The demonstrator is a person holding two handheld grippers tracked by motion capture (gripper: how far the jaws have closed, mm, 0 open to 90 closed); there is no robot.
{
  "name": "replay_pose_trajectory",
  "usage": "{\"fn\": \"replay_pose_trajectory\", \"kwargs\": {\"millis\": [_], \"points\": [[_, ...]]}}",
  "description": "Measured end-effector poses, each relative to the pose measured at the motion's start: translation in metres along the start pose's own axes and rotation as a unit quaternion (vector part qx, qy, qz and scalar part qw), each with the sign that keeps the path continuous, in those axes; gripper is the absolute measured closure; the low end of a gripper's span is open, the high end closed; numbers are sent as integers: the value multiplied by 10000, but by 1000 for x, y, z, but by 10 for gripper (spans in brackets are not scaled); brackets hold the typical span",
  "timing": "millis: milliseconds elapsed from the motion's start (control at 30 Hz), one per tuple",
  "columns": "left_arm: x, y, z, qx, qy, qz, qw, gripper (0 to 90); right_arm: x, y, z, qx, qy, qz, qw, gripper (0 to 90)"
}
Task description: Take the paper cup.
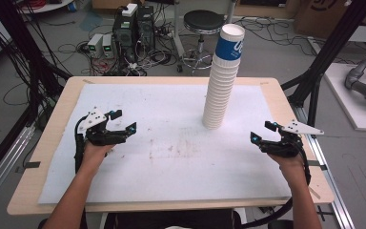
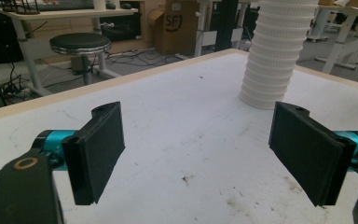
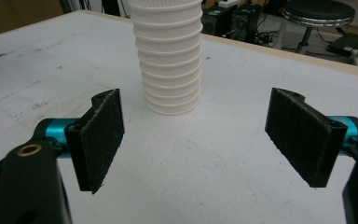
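My left gripper (image 1: 123, 121) sits at the left middle of the high view, jaws spread wide and holding nothing; in the left gripper view both black pads (image 2: 100, 151) stand well apart with only bare white mat (image 2: 182, 140) between them. My right gripper (image 1: 264, 132) sits at the right middle of the high view in the same condition: jaws fully parted, nothing between the pads (image 3: 101, 140), nothing touched. Each gripper is low over the mat, with my hands behind them near the lower edge of the frame. Both point inward and forward, which I judge to be a ready stance, kept clear on either side so that neither tool can knock the tall stack before an approach begins. The stack of paper cups (image 1: 221, 81) stands in the upper centre-right of the high view, on the white mat toward the far edge of the table (image 1: 52, 143), mouths down, with a blue-banded cup on top. It leans slightly toward the upper right of the frame. It appears at the upper right of the left gripper view (image 2: 272, 65) and at the upper centre of the right gripper view (image 3: 170, 60), well apart from both tools. The right gripper is the nearer of the two. Given the height and lean, I judge that any contact low on the stack risks toppling it. Brown stains (image 1: 176, 150) mark the mat centre.
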State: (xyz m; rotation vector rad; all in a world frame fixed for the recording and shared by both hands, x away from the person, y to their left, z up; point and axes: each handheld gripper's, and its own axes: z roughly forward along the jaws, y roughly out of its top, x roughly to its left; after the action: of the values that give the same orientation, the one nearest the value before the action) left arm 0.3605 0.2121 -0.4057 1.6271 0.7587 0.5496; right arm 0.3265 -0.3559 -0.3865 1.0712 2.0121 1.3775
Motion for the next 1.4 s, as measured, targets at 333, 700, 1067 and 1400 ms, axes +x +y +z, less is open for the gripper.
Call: {"fn": "replay_pose_trajectory", "kwargs": {"millis": [333, 700, 1067, 1400], "points": [[-2, 1, -2, 52, 19, -31, 10000, 180, 10, 28, 12, -155, 394, 130, 9990, 199], [-1, -1, 0, 123, -46, -113, 9998, 180, 18, 104, 40, -304, 536, -269, 9977, 199], [1, -1, 0, 47, -89, -239, 9997, 180, 21, 157, 68, -379, 581, -431, 9967, 198], [1, -1, 1, 18, -94, -317, 9995, 180, 17, 174, 86, -477, 460, -274, 9974, 171]]}}
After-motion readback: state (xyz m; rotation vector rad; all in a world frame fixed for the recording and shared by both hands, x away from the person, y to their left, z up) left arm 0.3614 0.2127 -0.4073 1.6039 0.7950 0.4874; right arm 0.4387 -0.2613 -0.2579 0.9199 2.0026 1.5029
